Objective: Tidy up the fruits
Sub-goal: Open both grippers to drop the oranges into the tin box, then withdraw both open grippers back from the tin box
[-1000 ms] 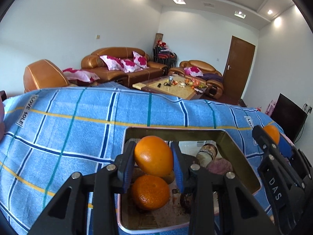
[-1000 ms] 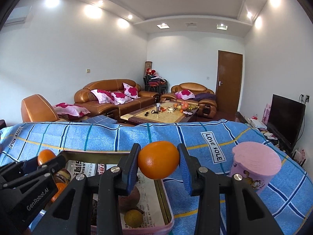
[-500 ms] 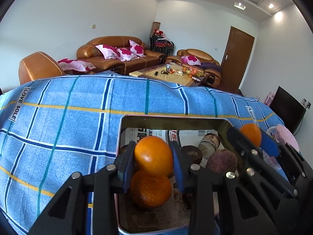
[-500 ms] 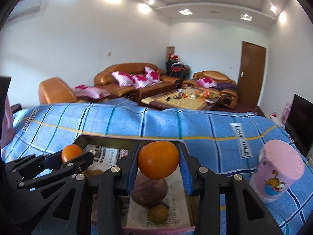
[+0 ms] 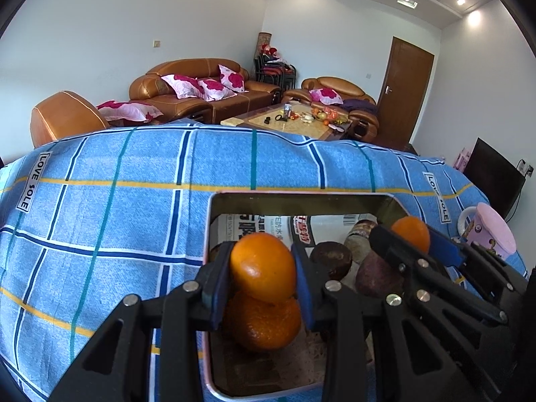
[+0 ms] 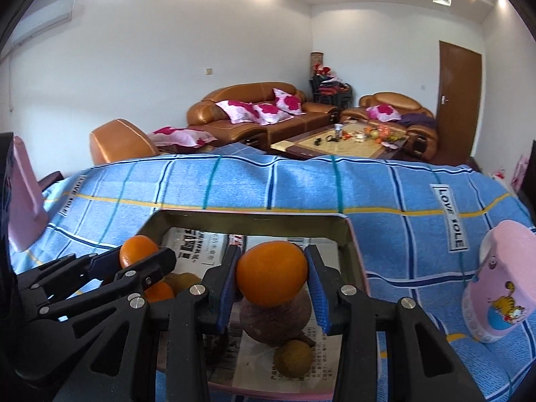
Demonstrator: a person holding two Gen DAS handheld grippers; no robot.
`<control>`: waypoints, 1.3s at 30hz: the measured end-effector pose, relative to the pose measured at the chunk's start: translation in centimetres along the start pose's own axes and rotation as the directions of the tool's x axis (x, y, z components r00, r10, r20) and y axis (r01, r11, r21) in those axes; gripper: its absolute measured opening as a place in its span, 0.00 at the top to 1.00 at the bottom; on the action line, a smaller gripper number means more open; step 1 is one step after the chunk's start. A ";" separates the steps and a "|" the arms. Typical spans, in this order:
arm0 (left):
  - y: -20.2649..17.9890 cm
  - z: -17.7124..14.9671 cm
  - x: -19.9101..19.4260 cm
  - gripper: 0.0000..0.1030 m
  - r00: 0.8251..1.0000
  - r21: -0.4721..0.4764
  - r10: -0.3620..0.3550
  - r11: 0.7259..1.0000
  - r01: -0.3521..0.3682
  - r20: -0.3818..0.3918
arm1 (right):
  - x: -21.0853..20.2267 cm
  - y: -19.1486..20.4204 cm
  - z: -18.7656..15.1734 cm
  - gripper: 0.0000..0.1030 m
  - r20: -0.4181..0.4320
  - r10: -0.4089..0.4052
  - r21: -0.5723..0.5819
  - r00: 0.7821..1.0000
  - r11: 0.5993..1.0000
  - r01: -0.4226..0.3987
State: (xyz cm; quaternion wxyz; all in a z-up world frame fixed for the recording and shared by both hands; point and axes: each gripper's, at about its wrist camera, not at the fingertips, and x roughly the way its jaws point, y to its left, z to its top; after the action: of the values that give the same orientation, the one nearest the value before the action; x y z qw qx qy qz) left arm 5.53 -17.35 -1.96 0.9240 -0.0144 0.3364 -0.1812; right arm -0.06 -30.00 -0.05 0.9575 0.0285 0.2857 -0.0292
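Note:
A rectangular metal tin [image 5: 301,199] [image 6: 254,216] lined with newspaper sits on the blue checked cloth. My left gripper [image 5: 263,268] is shut on an orange [image 5: 263,266], held over the tin's left side just above a second orange [image 5: 264,323] lying inside. My right gripper [image 6: 272,273] is shut on another orange [image 6: 272,273] over the tin's right part, above a dark purple-brown fruit [image 6: 276,318] and a small yellowish fruit [image 6: 293,358]. In each wrist view the other gripper shows with its orange [image 5: 410,232] [image 6: 139,251].
More dark round fruits [image 5: 330,259] lie in the tin's middle. A pink lidded cup [image 6: 499,284] [image 5: 490,231] stands on the cloth right of the tin. Another pink object [image 6: 21,194] is at the far left. Sofas and a coffee table stand beyond the table edge.
Both grippers tipped downward over the tin, each keeping its orange. The right gripper swung left from beside the tin's right edge until it hung over the fruit inside.

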 end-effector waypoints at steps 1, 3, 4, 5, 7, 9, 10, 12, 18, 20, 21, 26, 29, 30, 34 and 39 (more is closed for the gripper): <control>0.1 0.0 -0.1 0.65 1.000 0.001 0.005 1.000 -0.005 0.003 | 0.0 0.0 0.0 0.60 0.000 0.007 -0.003 1.000 1.000 -0.007; 0.1 0.0 -0.5 0.65 1.000 0.014 0.017 1.000 -0.017 0.017 | -0.1 0.1 -0.1 0.60 0.000 0.030 -0.004 1.000 1.000 -0.030; 0.0 -0.1 -0.7 0.65 0.999 0.024 0.024 0.999 -0.025 0.029 | 0.0 -0.1 -0.1 0.59 -0.002 0.048 0.004 0.999 0.999 -0.048; 0.0 0.0 -0.9 0.65 0.999 0.028 0.028 0.999 -0.029 0.035 | 0.0 -0.2 -0.1 0.59 -0.003 0.066 0.016 0.998 0.998 -0.066; 0.0 0.0 -1.1 0.65 0.998 0.034 0.035 0.999 -0.037 0.044 | 0.1 -0.7 -0.2 0.59 -0.008 0.116 0.052 0.993 0.992 -0.115; 0.1 0.1 -1.1 0.65 0.998 0.035 0.041 0.998 -0.042 0.045 | 0.3 -1.2 -0.4 0.59 -0.019 0.173 0.095 0.985 0.981 -0.170; 0.2 0.0 -1.1 0.65 0.998 0.034 0.042 0.998 -0.043 0.044 | 0.4 -1.4 -0.4 0.59 -0.022 0.196 0.112 0.980 0.975 -0.192; 0.4 0.1 -1.1 0.65 0.998 0.028 0.040 0.999 -0.041 0.043 | 0.4 -1.7 -0.4 0.58 -0.015 0.239 0.150 0.971 0.961 -0.234; -0.1 0.1 -1.2 0.65 0.998 0.047 0.043 0.998 -0.046 0.055 | -0.9 -3.2 -0.3 0.47 0.084 0.309 0.269 0.947 0.908 -0.320; -0.1 0.1 -1.3 0.64 0.997 0.046 0.048 0.998 -0.050 0.057 | -1.5 -3.3 -0.3 0.47 0.114 0.271 0.272 0.956 0.917 -0.293; -0.1 0.1 -1.3 0.64 0.997 0.045 0.050 0.998 -0.053 0.057 | -1.7 -3.4 -0.3 0.47 0.126 0.252 0.274 0.959 0.921 -0.278; -0.3 -0.1 -2.1 0.40 0.989 0.042 0.096 0.994 -0.101 0.108 | -3.3 -2.9 0.1 0.47 0.202 0.113 0.229 0.973 0.960 -0.159; -0.7 -0.3 -3.1 0.10 0.973 0.038 0.152 0.986 -0.161 0.175 | -4.3 -2.6 0.2 0.46 0.251 0.016 0.199 0.968 0.978 -0.067; -0.8 -0.3 -3.4 0.08 0.967 0.038 0.160 0.985 -0.171 0.198 | -4.6 -2.6 0.2 0.45 0.266 -0.007 0.194 0.964 0.980 -0.046; -1.4 -0.6 -4.6 0.00 0.944 0.062 0.195 0.974 -0.219 0.267 | -5.3 -2.8 0.0 0.33 0.318 -0.052 0.202 0.947 0.979 -0.014; -1.6 -1.1 -5.7 0.00 0.921 0.063 0.231 0.963 -0.262 0.313 | -6.3 -2.3 -0.2 0.33 0.377 -0.066 0.169 0.924 0.986 0.001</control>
State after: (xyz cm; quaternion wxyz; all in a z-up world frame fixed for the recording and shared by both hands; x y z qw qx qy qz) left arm 0.30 -16.75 0.96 0.9795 0.0483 0.1799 -0.0762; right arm -5.59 -31.99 3.18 0.9883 0.0970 0.0913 -0.0743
